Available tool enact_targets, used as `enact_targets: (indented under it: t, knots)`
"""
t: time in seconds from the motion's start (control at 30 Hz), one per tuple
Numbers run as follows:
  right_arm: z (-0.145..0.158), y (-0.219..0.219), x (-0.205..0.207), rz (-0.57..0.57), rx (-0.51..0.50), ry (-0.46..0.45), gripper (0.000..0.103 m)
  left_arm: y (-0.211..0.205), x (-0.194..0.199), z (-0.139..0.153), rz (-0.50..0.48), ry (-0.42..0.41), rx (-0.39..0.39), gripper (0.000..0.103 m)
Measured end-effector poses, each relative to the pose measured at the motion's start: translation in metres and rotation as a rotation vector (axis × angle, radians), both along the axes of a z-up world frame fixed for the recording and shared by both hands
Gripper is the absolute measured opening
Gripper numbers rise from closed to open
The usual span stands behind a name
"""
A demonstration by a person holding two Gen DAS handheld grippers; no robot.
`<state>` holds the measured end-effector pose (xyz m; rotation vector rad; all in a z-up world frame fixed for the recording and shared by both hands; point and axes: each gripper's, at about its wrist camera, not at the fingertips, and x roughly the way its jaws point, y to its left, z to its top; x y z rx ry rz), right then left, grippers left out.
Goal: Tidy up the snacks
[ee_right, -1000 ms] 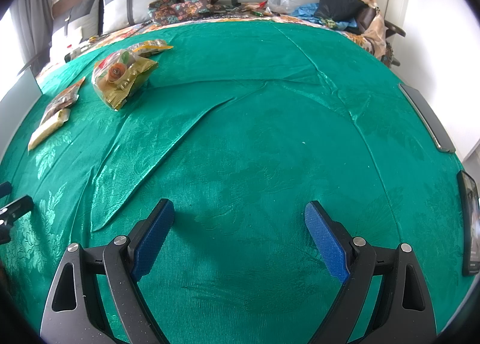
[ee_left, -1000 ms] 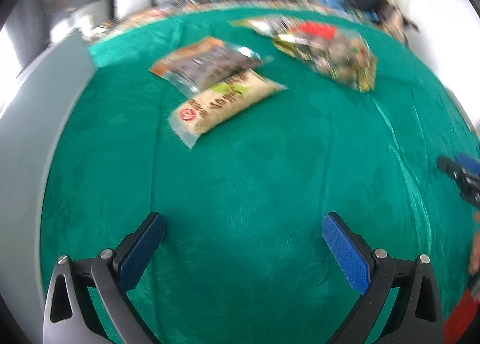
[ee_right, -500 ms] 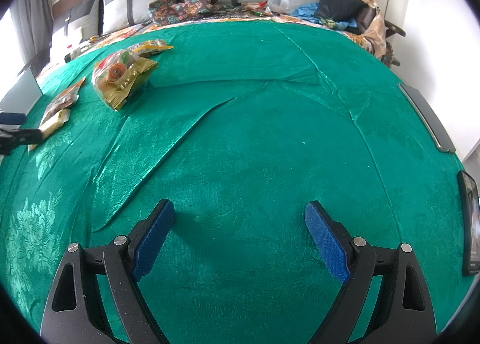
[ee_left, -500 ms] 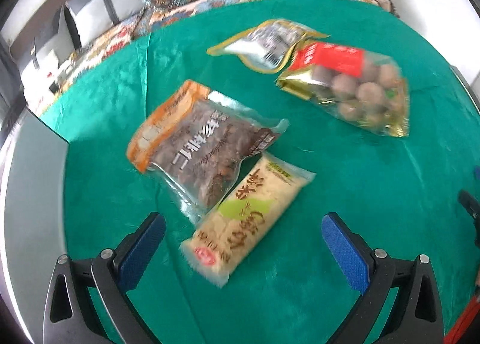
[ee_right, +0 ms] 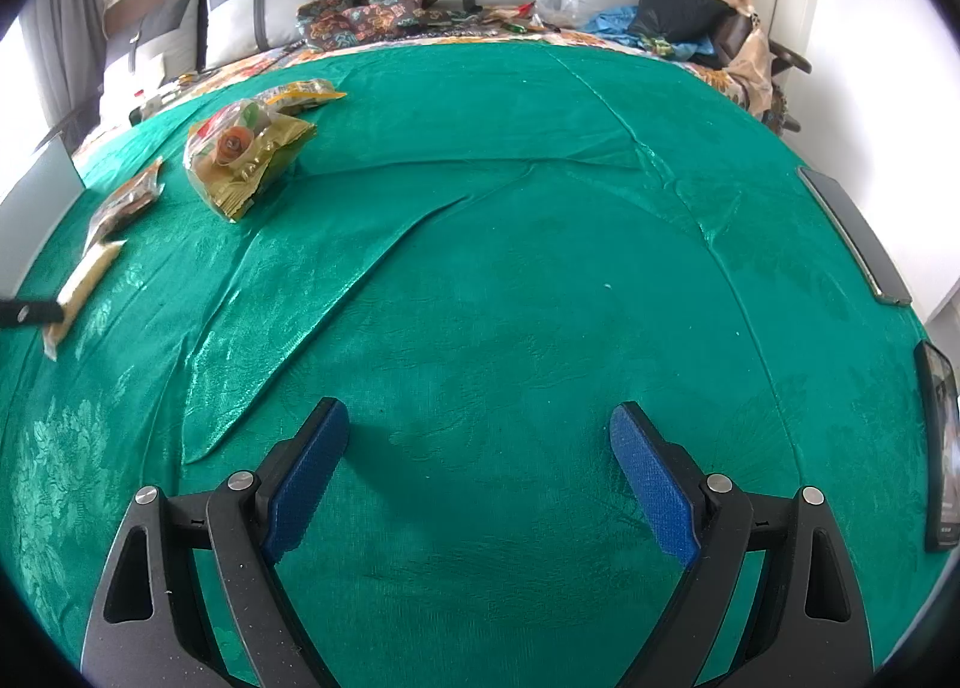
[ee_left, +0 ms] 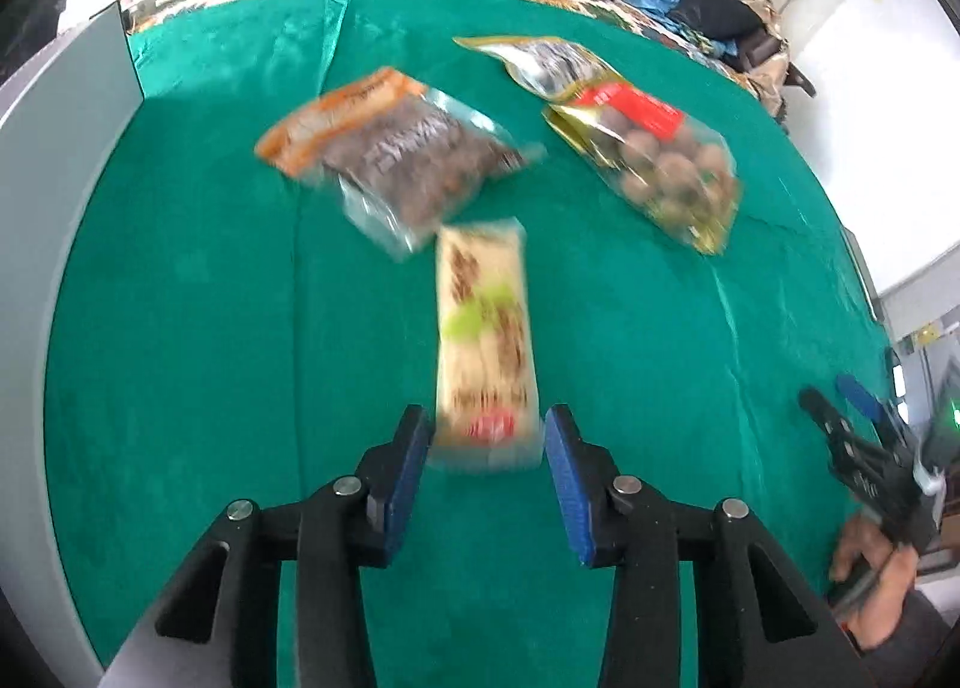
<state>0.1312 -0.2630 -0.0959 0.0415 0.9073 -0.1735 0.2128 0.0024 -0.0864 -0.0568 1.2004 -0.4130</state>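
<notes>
Left gripper (ee_left: 485,442), jaws narrowed around the near end of the cream snack bar packet (ee_left: 485,340); contact unclear, blurred. The packet lies flat on the green cloth (ee_left: 180,328), just nearer than the brown nut bag (ee_left: 402,160); the ball-snack bag (ee_left: 660,166) and silver pouch (ee_left: 552,64) lie beyond, to the right. Probably light, crinkly, slippery film; best pinched across its narrow width. No container is seen. Right gripper (ee_right: 480,448) gapes wide, holding nothing.
</notes>
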Motion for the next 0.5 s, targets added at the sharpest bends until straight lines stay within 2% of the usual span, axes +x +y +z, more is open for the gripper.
enact_targets:
  t: [0.03, 0.1, 0.17, 0.27, 0.33, 0.43, 0.47, 0.5]
  knots:
    - [0.000, 0.000, 0.000, 0.000, 0.000, 0.000, 0.091, -0.002, -0.005, 0.002, -0.005, -0.008, 0.010, 0.052]
    - [0.000, 0.000, 0.000, 0.000, 0.000, 0.000, 0.091, -0.004, -0.008, 0.006, 0.005, -0.039, 0.031, 0.074]
    - [0.000, 0.000, 0.000, -0.001, 0.000, 0.000, 0.091, -0.005, -0.006, 0.013, 0.039, -0.091, 0.051, 0.081]
    - [0.000, 0.000, 0.000, 0.000, 0.000, 0.000, 0.091, -0.012, 0.013, 0.013, 0.092, -0.096, 0.048, 0.081]
    - [0.000, 0.000, 0.000, 0.000, 0.001, 0.000, 0.091, -0.019, 0.027, 0.006, 0.107, -0.087, 0.083, 0.081]
    - [0.000, 0.000, 0.000, 0.000, 0.001, 0.000, 0.091, -0.036, 0.033, -0.005, 0.091, -0.121, 0.207, 0.078]
    - [0.000, 0.000, 0.000, 0.000, 0.001, 0.000, 0.091, -0.041, 0.032, -0.011, 0.080, -0.133, 0.242, 0.067]
    - [0.000, 0.000, 0.000, 0.000, 0.001, 0.000, 0.091, -0.041, 0.028, -0.011, 0.077, -0.164, 0.221, 0.052]
